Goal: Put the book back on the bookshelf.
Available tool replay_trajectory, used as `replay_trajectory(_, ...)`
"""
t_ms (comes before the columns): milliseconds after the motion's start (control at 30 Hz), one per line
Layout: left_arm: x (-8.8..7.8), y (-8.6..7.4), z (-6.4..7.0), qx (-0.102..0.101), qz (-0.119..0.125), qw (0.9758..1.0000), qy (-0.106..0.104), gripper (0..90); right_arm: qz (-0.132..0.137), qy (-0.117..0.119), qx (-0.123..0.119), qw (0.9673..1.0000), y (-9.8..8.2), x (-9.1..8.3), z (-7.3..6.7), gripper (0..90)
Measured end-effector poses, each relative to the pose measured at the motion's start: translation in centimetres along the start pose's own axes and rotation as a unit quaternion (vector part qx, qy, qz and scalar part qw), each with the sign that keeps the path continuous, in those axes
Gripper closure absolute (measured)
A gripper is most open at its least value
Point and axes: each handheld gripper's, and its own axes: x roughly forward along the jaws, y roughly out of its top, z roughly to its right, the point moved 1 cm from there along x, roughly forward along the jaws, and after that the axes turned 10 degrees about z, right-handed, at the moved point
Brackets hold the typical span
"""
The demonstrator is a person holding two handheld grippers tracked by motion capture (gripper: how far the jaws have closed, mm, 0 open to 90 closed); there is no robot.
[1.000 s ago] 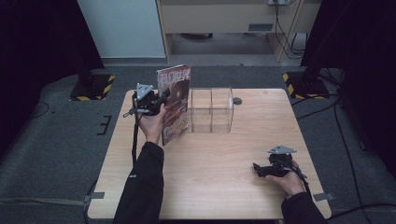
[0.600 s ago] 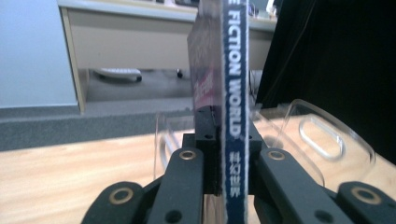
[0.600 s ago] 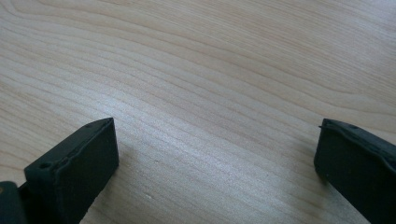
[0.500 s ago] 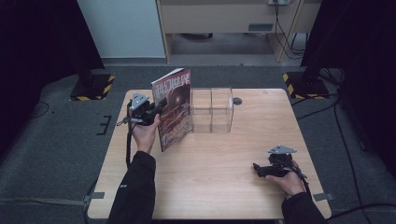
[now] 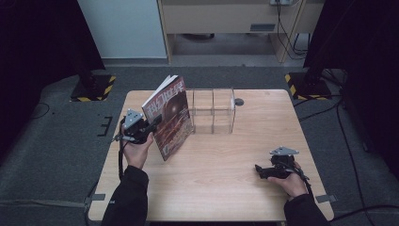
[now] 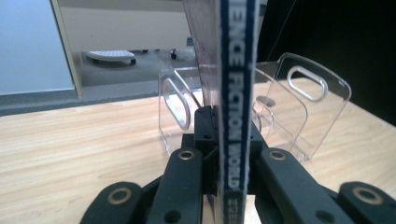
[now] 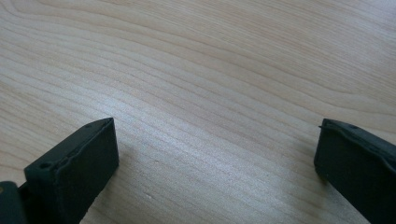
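On a pale wooden table (image 5: 221, 179) ringed by grey carpet (image 5: 51, 155), the left gripper (image 5: 151, 126) clamps a magazine (image 5: 170, 117) while the right gripper (image 5: 259, 170) gapes wide.

Bright light falls on my table (image 5: 221, 165); dark all round. Close by my claw, things look blurry.

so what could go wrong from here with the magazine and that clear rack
1. The left gripper pinches the magazine only at its spine edge, so the thin, tilted magazine could flop or slip out of the jaws.
2. The clear acrylic rack stands loose on the table right beside the magazine; a corner catching a divider might push or tip the rack.
3. The right gripper rests open far from the rack, so nothing steadies it.
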Motion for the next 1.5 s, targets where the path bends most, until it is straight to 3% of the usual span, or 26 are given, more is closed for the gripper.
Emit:
replay_trajectory(200, -1.3, -0.7, 0.2, 0.014, -0.014, 0.9998, -0.009, 82.2, 0.0, 0.0, -0.001, 1.0, 0.0, 0.0, 0.0, 0.3)
replay_trajectory(300, -1.3, -0.7, 0.2, 0.008, -0.014, 0.9998, -0.012, 82.2, 0.0, 0.0, 0.0, 1.0, 0.0, 0.0, 0.0, 0.3)
replay_trajectory(633, -0.1, 0.6, -0.5, -0.001, -0.014, 0.9998, -0.012, 74.0, 0.001, 0.0, -0.001, 1.0, 0.0, 0.0, 0.0, 0.3)
replay_trajectory(900, 0.7, 1.5, -0.5, -0.022, -0.024, 0.9994, -0.016, 82.7, 0.0, 0.0, 0.0, 1.0, 0.0, 0.0, 0.0, 0.3)
replay_trajectory(1233, 2.3, 2.3, 1.6, 0.004, 0.022, 0.9992, 0.032, 83.6, 0.0, 0.0, 0.0, 1.0, 0.0, 0.0, 0.0, 0.3)
replay_trajectory(1500, 5.5, 1.8, 1.5, -0.01, 0.044, 0.9973, 0.057, 83.6, 0.001, 0.001, -0.002, 1.0, 0.0, 0.0, 0.0, 0.3)
